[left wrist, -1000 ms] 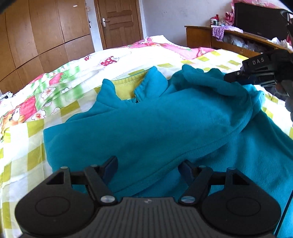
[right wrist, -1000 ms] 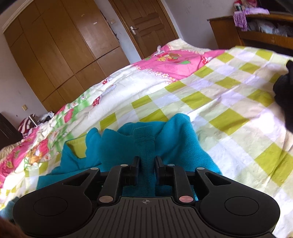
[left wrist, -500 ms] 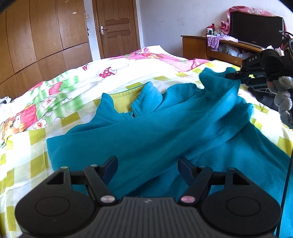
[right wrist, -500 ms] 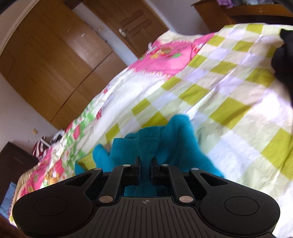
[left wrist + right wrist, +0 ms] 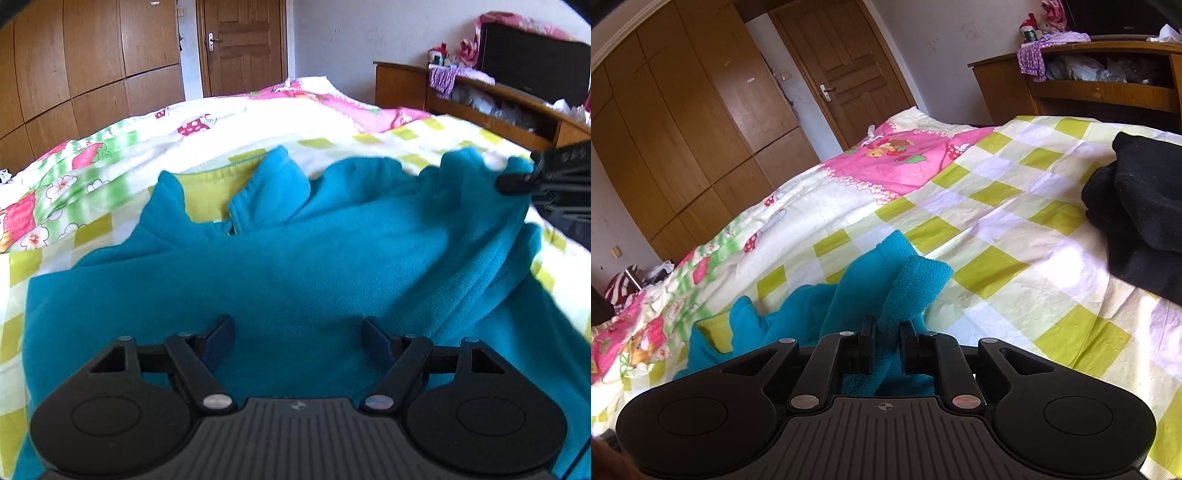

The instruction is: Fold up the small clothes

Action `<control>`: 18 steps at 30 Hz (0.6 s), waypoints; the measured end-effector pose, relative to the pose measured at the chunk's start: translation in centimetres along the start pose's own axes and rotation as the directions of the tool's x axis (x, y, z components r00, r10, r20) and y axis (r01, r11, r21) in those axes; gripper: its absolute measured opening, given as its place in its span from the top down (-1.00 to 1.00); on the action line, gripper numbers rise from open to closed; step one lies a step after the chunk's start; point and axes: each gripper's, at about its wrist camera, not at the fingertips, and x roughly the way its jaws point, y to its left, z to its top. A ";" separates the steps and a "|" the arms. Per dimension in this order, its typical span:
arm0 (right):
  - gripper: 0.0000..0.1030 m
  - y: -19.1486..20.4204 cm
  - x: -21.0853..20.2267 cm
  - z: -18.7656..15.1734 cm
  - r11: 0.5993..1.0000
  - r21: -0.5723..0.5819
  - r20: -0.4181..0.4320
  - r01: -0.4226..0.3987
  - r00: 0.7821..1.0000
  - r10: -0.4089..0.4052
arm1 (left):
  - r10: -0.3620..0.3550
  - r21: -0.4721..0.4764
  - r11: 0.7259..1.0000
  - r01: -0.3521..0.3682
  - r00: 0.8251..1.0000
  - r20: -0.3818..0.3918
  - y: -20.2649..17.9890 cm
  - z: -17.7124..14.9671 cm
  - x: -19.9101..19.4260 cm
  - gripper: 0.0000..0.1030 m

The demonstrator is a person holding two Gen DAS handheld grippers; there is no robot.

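Pinching fuzzy teal fleece (image 5: 908, 288), right tool (image 5: 886, 332) — bunched

Left tongs (image 5: 298, 338): wide gap between fingers, teal fleece jacket (image 5: 280, 280) directly below and ahead, filling most of the near bed. Bare checked bedspread (image 5: 22, 266) to the left of the jacket; open cover beyond the collar up to the pink quilt panel (image 5: 897, 162).

Right tongs (image 5: 886, 341): gap filled by a raised fold of the jacket. Flat checked cover to the right of it, then a black garment pile (image 5: 1141, 221) blocks the far right. Wooden headboard shelf (image 5: 1100, 88) bounds the far side; its contents are too blurred to name, possibly bags.
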 end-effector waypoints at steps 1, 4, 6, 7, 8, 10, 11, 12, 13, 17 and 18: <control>0.71 -0.3 -0.1 -0.1 1.000 0.018 0.002 -0.013 1.000 0.013 | 0.001 -0.014 1.000 -0.001 1.000 0.010 -0.2 0.1 0.0 -0.69; 0.67 -0.5 0.5 -0.1 0.998 0.021 -0.010 -0.052 0.999 0.052 | -0.060 -0.079 0.995 0.067 0.994 0.095 0.2 1.5 -1.7 -0.70; 0.56 -0.4 0.9 0.2 0.997 0.035 0.003 -0.063 0.998 0.063 | -0.050 -0.086 0.994 0.061 0.991 0.125 -0.1 2.4 -1.8 -0.71; 0.53 -0.5 1.1 0.4 0.996 0.056 0.007 -0.072 0.997 0.072 | -0.044 -0.085 0.995 0.054 0.992 0.119 -0.5 2.8 -1.1 -0.72; 0.53 -0.6 1.2 0.6 0.994 0.077 0.012 -0.079 0.997 0.078 | -0.059 -0.085 0.994 0.066 0.995 0.084 -0.9 3.1 0.1 -0.72; 0.66 -0.5 0.7 0.7 0.995 0.083 0.034 -0.061 0.998 0.058 | -0.104 -0.071 0.992 0.103 0.994 -0.015 -2.5 3.0 2.9 -0.72; 0.72 -0.5 0.1 0.7 0.995 0.076 0.042 -0.060 0.997 0.057 | -0.074 -0.032 0.997 0.074 0.997 -0.013 -3.7 2.9 3.4 -0.72; 0.81 -0.4 -0.4 0.8 0.995 0.071 0.048 -0.071 0.997 0.068 | -0.054 0.017 0.998 0.053 0.999 0.011 -4.8 2.9 3.3 -0.72; 0.88 -0.3 -1.2 0.9 0.995 0.059 0.058 -0.081 0.995 0.077 | -0.059 0.040 0.998 0.058 0.998 0.035 -5.5 3.0 3.1 -0.72; 0.89 1.7 -3.0 1.2 0.996 -0.048 0.103 -0.072 0.992 0.076 | -0.075 0.027 0.997 0.074 0.997 0.022 -5.6 3.4 3.7 -0.82; 0.89 2.8 -2.8 1.1 0.994 -0.090 0.107 -0.067 0.991 0.077 | -0.088 -0.004 0.996 0.088 0.996 0.016 -4.9 3.3 3.5 -0.81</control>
